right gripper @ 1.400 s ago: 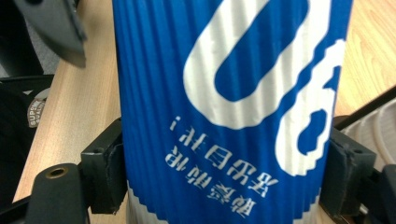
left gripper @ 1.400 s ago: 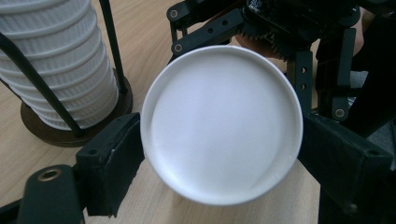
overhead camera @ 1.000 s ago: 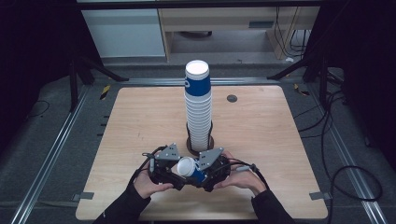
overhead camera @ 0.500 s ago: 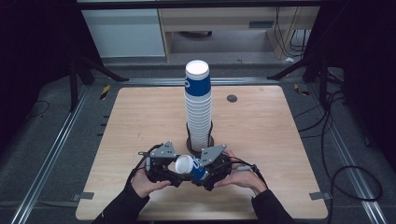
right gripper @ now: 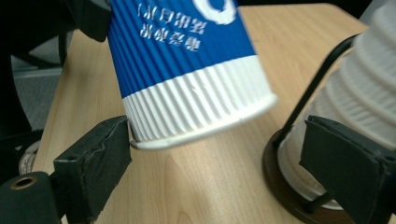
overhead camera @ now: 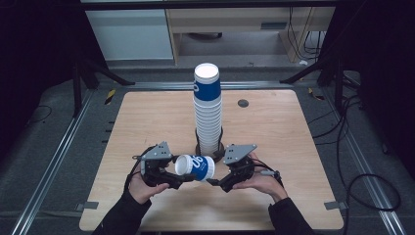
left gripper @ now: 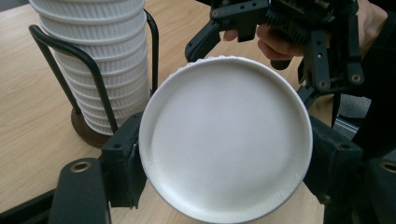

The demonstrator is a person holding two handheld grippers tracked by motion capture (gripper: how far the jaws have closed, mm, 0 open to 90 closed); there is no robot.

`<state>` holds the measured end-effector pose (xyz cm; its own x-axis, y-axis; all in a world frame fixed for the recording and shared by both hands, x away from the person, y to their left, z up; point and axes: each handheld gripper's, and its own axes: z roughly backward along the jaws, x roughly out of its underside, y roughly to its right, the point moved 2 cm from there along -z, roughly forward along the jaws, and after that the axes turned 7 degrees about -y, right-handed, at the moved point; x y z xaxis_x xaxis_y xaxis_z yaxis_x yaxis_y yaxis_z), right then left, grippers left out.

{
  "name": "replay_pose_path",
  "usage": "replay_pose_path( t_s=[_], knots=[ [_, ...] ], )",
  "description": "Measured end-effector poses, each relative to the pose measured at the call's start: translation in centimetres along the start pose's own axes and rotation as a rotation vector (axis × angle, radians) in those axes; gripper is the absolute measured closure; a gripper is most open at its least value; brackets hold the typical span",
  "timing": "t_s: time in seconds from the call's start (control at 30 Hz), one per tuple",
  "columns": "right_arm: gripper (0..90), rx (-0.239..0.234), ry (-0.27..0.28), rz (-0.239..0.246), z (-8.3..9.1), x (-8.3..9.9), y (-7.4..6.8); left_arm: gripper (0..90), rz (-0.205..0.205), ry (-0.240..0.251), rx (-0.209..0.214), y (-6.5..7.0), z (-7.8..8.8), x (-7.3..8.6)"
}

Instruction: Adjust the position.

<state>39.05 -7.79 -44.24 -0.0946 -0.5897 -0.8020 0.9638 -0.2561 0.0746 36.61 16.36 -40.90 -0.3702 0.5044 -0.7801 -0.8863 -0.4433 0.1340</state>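
Blue-and-white ribbed paper cup point(overhead camera: 195, 167) lies on its side in the air just above the near part of the light wooden table point(overhead camera: 293, 137), in front of the tall stack of matching cups point(overhead camera: 207, 108) that stands in a black wire holder point(overhead camera: 209, 148). The left gripper point(overhead camera: 182, 181) has its 2 jaws clamped on the cup's wide rim end; in the left gripper view the white disc of the cup point(left gripper: 226, 138) sits pressed between both black pads, which have just been closing on it. The right gripper point(overhead camera: 213, 183) has just been opening: in the right gripper view its jaws stand apart, one pad just beside the cup's white lower band point(right gripper: 196, 107), the other clear of it near the holder's base.

The step in hand looks like a handover, with the cup now carried by the left gripper alone. The next move probably calls for drawing the right gripper back without knocking the cup or the stack, then turning the cup upright to set it down.
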Motion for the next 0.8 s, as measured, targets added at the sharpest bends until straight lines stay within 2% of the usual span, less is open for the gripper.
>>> replay_pose_path(
  t_s=[0.17, 0.2, 0.27, 0.37, 0.5, 0.57, 0.8],
  knots=[
    [8.8, 0.007, 0.044, -0.025, 1.2, 0.1, 0.4, 26.2, 0.01, 0.024, -0.015, -0.4, 0.7, 0.0],
    [8.8, 0.009, 0.067, -0.053, 1.7, 0.2, 0.6, 26.2, 0.018, 0.04, -0.021, -0.7, 1.0, 0.1],
    [8.9, 0.012, 0.072, -0.055, 1.9, 0.3, 0.7, 26.2, 0.021, 0.049, -0.024, -0.8, 1.1, 0.1],
    [8.9, 0.019, 0.103, -0.083, 2.5, 0.5, 1.1, 26.1, 0.03, 0.071, -0.03, -1.2, 1.4, 0.2],
    [8.7, 0.017, 0.108, -0.112, 2.7, 0.9, 1.4, 26.1, 0.031, 0.092, -0.037, -1.3, 1.6, 0.3],
    [8.6, 0.013, 0.105, -0.116, 2.6, 1.0, 1.4, 26.1, 0.027, 0.108, -0.025, -1.2, 1.7, 0.2],
    [7.9, -0.004, 0.101, -0.126, 2.5, 1.1, 1.4, 26.1, 0.018, 0.125, -0.033, -1.3, 1.6, 0.2]
  ],
)
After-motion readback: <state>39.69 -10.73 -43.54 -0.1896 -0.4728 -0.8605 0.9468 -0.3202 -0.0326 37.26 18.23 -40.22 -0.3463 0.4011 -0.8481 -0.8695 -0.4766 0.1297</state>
